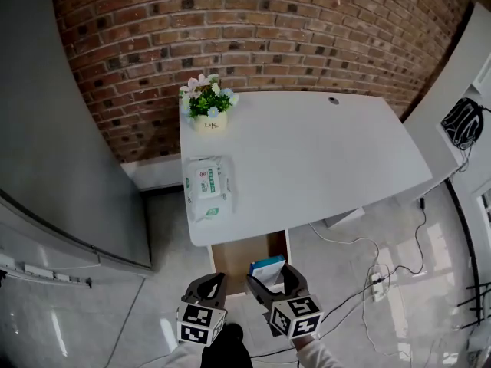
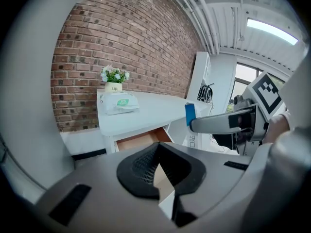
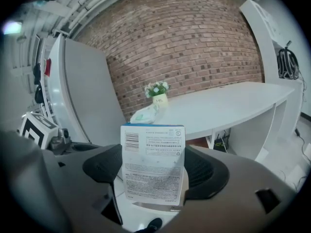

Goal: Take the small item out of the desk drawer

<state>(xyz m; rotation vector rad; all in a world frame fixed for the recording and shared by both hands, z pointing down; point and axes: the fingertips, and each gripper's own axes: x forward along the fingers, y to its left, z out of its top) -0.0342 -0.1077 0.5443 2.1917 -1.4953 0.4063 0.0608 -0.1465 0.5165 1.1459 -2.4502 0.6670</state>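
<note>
My right claw [image 3: 153,181] grips the small box [image 3: 153,152], raised over the open drawer [image 1: 230,255]'s front edge. My left claw [image 2: 158,181] is closed and empty. The lift-out looks nearly done; next, carry the box clear.

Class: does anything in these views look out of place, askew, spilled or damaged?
Only the drawer stands open under the desk. The right gripper holds a small box upright. Nothing looks spilled or damaged.

White box [image 3: 153,164], blue top; red-brick wall [image 1: 268,29].
</note>
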